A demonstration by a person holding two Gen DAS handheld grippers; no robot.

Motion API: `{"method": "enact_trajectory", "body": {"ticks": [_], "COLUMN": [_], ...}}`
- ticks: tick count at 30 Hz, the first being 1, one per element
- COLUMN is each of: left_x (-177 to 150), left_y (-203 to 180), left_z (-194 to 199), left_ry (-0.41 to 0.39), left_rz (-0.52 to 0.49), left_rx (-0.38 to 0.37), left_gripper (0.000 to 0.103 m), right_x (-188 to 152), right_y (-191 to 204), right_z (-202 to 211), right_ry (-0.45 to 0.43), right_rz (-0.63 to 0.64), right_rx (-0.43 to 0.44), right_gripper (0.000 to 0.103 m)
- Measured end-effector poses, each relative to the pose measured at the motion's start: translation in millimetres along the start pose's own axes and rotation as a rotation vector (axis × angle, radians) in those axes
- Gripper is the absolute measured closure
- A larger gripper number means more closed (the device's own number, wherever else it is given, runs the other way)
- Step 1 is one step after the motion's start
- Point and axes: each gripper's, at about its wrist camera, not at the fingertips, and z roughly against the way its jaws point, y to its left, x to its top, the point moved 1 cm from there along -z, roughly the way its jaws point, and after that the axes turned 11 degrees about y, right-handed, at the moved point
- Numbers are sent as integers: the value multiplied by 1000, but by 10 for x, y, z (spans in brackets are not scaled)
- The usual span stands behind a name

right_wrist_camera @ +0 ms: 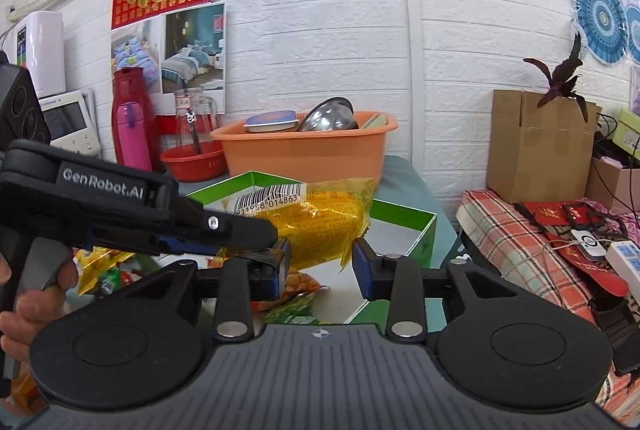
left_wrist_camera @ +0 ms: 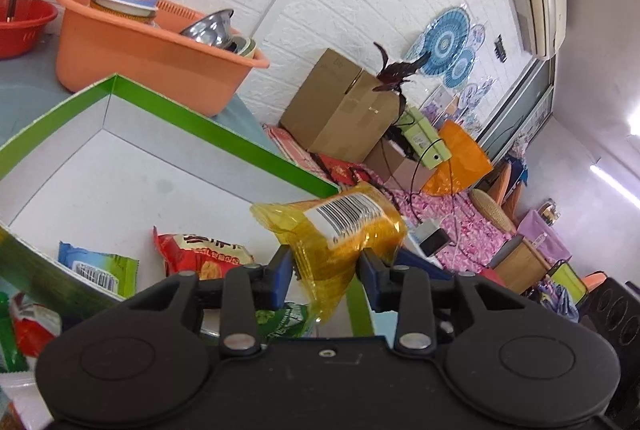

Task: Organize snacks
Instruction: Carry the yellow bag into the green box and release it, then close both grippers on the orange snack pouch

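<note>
My left gripper (left_wrist_camera: 324, 272) is shut on a yellow snack packet (left_wrist_camera: 340, 234) with a barcode label and holds it above the near right corner of the green box (left_wrist_camera: 224, 138). The same yellow packet (right_wrist_camera: 316, 226) shows in the right wrist view, pinched by the left gripper (right_wrist_camera: 276, 242) coming in from the left. My right gripper (right_wrist_camera: 320, 266) is open just in front of the packet, its jaws apart on either side of the packet's lower end. Inside the box lie a red snack packet (left_wrist_camera: 204, 254) and a blue-green one (left_wrist_camera: 100, 266).
An orange basin (left_wrist_camera: 148, 50) with a steel bowl and a lidded tub stands behind the box. A red basket (left_wrist_camera: 24, 22) and a glass jug are at the far left. More snack packets (left_wrist_camera: 24, 330) lie outside the box. Cardboard boxes (right_wrist_camera: 536, 150) stand on the bench at right.
</note>
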Motion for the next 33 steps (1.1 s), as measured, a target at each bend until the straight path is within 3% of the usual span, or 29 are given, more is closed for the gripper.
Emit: {"method": "enact_trajectory", "body": {"ticks": [2,5,8,9,10,19,26,33], "left_x": [-7,-34,-70,-72,-86,-329,-746,-1235], "left_y": [42,79,20,-17,-40,-161,-40,251], "left_z": [-80,-74,58,93,139,681,1269,1680], "left_ry": [12,-18,-61,-79,-95,-74,-105,-75], "left_rz": [-1,-8,-26,-28,-36,-10,57,155], "left_rx": [21,36,71,96,111,155,194,250], "left_gripper": [28,0,0,0,0,0,0,0], "right_x": [-10,-75,-130,-139,-140,-110,-310,-609], "right_y": [-23,-23,31,59,93,433,689,1050], "right_z": [-88,-179,-153,-119,-77,435,622,594], "right_ry": [8,26,31,19,5,-55,29,144], "right_rz": [2,18,62,77,88,104,50,46], "right_rx": [-5,-22,-42,-50,-61,-45,48,177], "right_gripper": [42,36,23,6,0,0,0,0]}}
